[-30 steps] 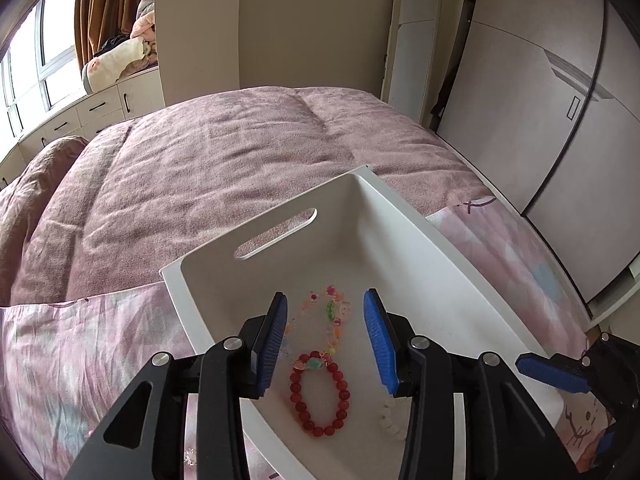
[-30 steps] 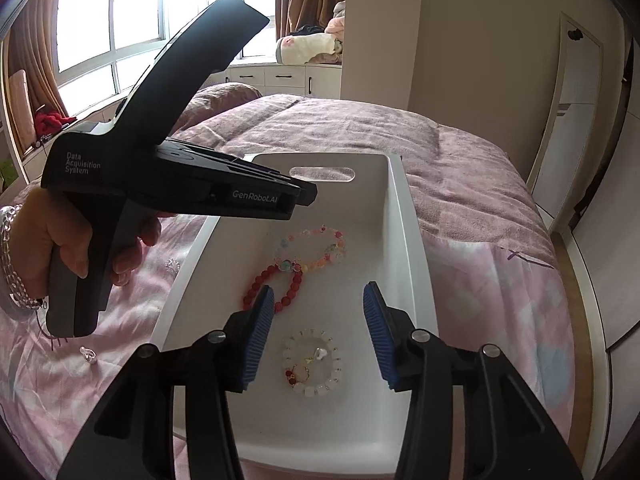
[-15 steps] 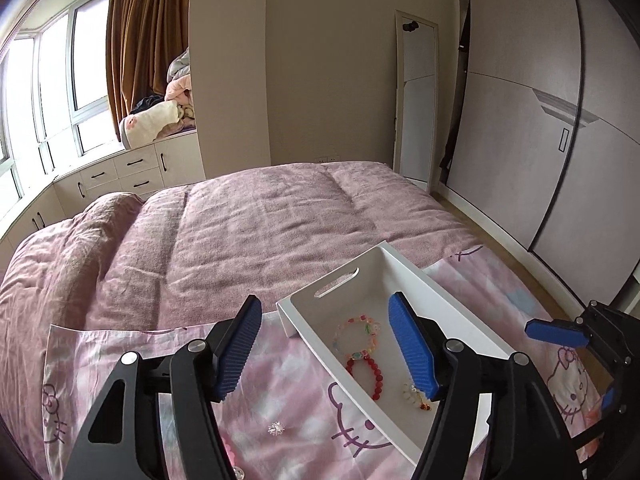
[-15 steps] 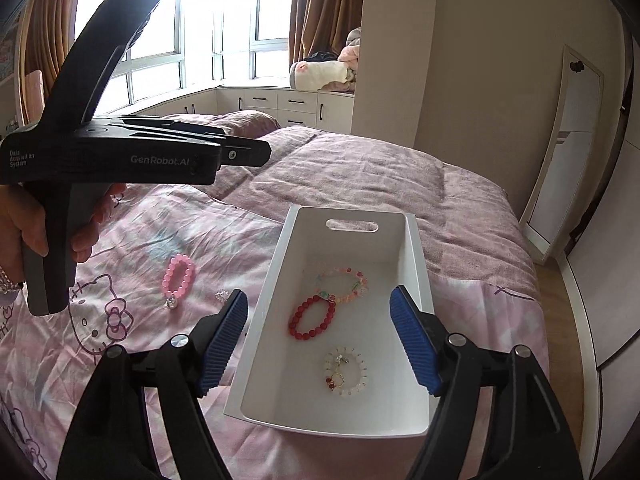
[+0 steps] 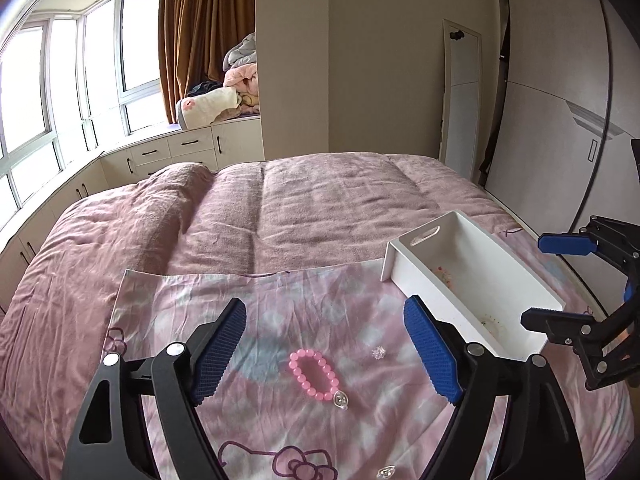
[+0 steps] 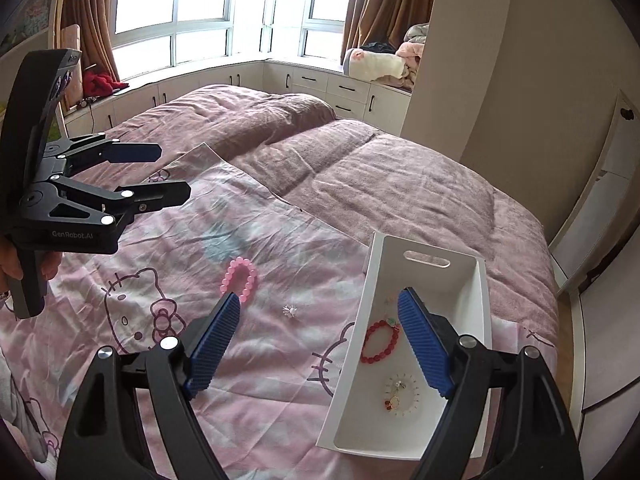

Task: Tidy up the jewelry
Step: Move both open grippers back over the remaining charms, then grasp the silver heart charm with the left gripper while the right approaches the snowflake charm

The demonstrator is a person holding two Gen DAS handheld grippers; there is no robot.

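Observation:
My left gripper (image 5: 326, 346) hovers over the pink cartoon sheet, its jaws opening with nothing between them. A pink bead bracelet (image 5: 314, 374) lies on the sheet just below its fingers, with a silver pendant (image 5: 340, 400) and a small crystal piece (image 5: 378, 353) close by. My right gripper (image 6: 320, 340) hangs beside the white tray (image 6: 352, 344), jaws also opening and empty. In the tray lie a red bracelet (image 6: 380, 342), a pale charm bracelet (image 6: 402, 396) and a pastel one partly hidden behind a fingertip. The pink bracelet (image 6: 240, 280) and left gripper (image 6: 172, 172) show at left.
The tray (image 5: 440, 312) sits at the sheet's right edge, near the bed's side. Another small silver piece (image 5: 386, 471) lies at the sheet's near edge. A mauve duvet (image 5: 300, 208) covers the far bed. A hand (image 6: 16, 264) holds the left gripper's handle.
Both grippers have lifted and drawn back from inside the tray. The left one has swung left over the sheet and the pink bracelet. Both pairs of jaws have spread wider.

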